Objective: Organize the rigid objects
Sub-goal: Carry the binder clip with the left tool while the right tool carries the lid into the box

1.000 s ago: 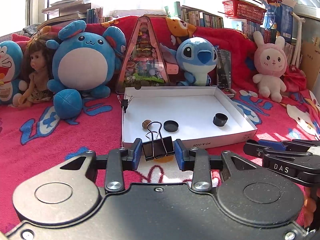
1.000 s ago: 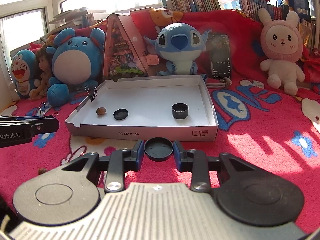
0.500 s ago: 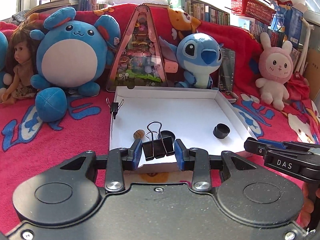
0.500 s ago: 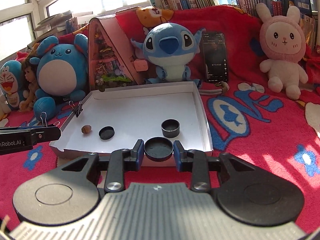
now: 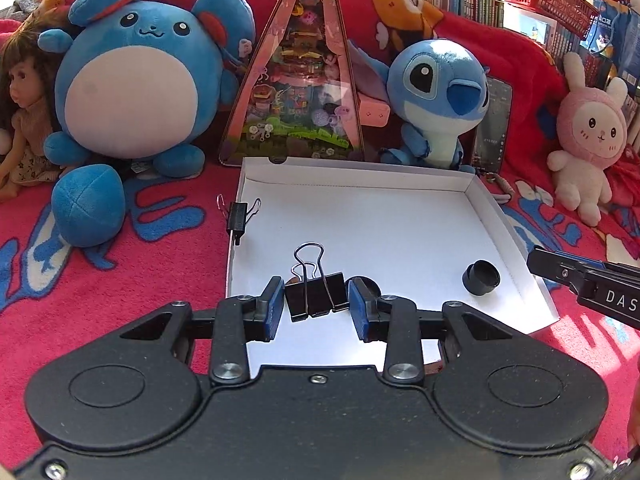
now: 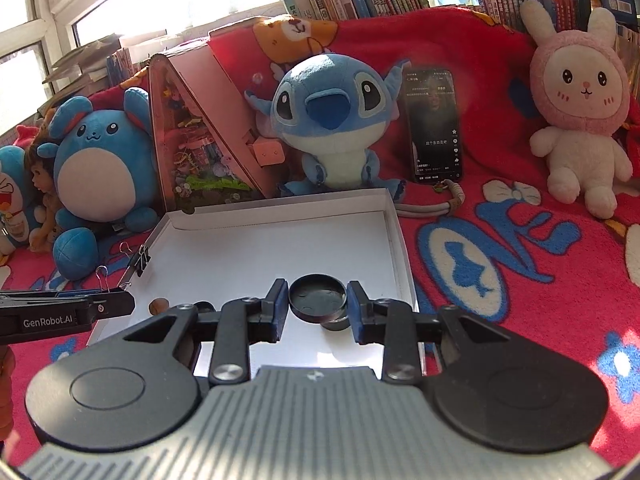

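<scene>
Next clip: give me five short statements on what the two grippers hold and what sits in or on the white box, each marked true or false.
1. The left gripper holds a black binder clip. True.
2. The right gripper holds a walnut. False: it grips a round black cap.
3. A second binder clip is clamped on the white box's left wall. True.
4. The white box is empty. False: a small black cylinder lies inside, near its right wall.
5. A phone leans beside the blue Stitch plush. True.
</scene>
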Available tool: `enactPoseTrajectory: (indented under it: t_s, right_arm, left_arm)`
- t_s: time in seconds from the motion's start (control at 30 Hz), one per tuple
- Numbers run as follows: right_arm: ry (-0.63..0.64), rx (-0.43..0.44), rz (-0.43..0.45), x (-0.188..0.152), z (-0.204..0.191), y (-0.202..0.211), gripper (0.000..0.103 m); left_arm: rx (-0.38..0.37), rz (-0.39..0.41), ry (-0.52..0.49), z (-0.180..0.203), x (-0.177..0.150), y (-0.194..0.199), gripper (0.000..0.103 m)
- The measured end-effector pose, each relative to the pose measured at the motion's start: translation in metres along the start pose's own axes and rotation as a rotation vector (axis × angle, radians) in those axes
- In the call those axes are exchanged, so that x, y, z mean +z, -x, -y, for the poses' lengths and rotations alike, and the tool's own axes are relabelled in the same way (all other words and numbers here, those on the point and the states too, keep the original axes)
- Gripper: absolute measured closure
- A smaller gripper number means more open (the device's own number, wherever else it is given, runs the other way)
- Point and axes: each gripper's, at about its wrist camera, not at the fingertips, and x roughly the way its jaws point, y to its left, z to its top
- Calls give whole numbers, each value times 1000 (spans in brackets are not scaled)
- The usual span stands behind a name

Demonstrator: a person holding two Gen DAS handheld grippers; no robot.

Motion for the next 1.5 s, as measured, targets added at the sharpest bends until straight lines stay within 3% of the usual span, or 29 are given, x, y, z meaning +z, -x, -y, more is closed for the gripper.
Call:
enactPoseTrajectory:
  t_s: [0.33,0.77,1.4,1.5]
  right_arm:
    - [4,-10,-49,6,2,-29,67]
    - [1,-45,-134,1,6,-60,67]
    - [34,-64,-129,-3,2,-73,66]
    - [39,-70,-121,-3,2,-73,61]
  left_arm:
    - [22,-70,-5,-2,-10,-26,70]
    - [38,-98,-7,0,-17,-46,70]
    - [41,-76,-22,3,-15,-51,70]
    - [41,-76,-22,2,-15,-51,70]
